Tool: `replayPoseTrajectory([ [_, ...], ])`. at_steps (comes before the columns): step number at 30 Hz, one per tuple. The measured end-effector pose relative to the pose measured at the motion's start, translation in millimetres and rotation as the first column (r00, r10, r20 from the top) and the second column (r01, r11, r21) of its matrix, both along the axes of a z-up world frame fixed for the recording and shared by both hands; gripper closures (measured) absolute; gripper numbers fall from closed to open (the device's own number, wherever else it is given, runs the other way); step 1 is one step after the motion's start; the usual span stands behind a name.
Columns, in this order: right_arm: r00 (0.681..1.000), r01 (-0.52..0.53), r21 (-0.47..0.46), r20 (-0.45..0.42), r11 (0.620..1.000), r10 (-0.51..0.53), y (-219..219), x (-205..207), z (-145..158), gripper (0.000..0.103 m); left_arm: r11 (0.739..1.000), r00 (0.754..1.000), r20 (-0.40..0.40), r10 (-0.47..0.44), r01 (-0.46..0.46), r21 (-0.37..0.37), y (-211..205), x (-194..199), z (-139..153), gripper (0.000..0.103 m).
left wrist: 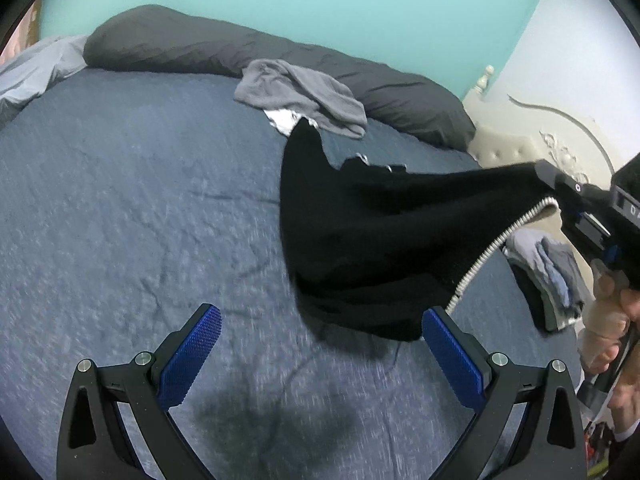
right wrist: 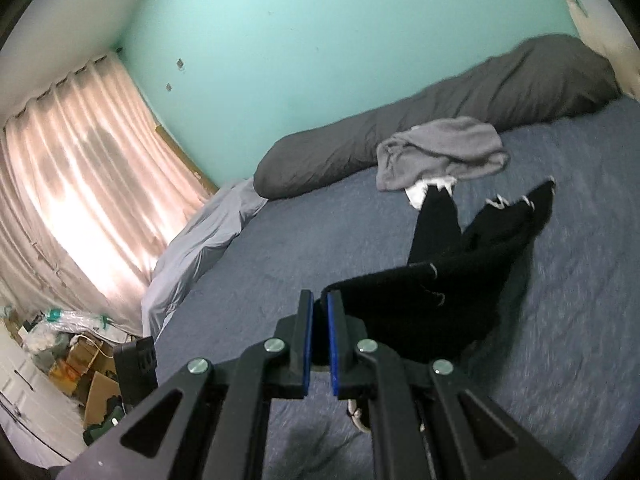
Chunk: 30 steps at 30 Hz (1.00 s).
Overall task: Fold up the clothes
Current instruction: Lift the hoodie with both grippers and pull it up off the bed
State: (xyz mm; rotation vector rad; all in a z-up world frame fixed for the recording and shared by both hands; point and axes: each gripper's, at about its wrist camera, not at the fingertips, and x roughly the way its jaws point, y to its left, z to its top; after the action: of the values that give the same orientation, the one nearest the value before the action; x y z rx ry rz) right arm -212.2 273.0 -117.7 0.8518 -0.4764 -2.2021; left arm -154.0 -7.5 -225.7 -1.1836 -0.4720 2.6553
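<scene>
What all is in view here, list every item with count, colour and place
Black garment: one, black with a white zipper, hanging over the bed.
Grey garment: one, crumpled against the bolster.
White cloth: one, under the grey garment.
Bolster pillow: one, dark grey, along the wall.
Bed cover: one, blue.
Clothes stack: one, mixed colours, bed's right edge.
Curtain: one, pinkish.
Boxes: several, brown, floor.
Left gripper: open.
Right gripper: holding the black garment.

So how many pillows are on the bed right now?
2: a long dark grey pillow along the wall, and a light grey pillow at its left end. Others may be out of view.
</scene>
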Motion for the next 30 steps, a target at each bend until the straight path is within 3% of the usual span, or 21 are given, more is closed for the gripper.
replayPoseTrajectory([
  [9, 0.998, 0.019, -0.016, 0.064, 1.0, -0.018, 14, -6, -56, 0.097, 0.999, 0.999, 0.052, 0.004, -0.007, 0.051, 10, -5, -48, 0.0],
  [18, 0.991, 0.04, -0.043, 0.13, 0.998, -0.034, 18, -24, -122, 0.096, 0.998, 0.998, 0.068, -0.014, 0.01, 0.055, 22, -28, -79, 0.0],
  [30, 0.983, 0.073, -0.069, 0.174, 0.995, -0.06, 25, -32, -174, 0.093, 0.998, 0.994, 0.092, -0.055, 0.052, 0.043, 37, -36, -112, 0.0],
])
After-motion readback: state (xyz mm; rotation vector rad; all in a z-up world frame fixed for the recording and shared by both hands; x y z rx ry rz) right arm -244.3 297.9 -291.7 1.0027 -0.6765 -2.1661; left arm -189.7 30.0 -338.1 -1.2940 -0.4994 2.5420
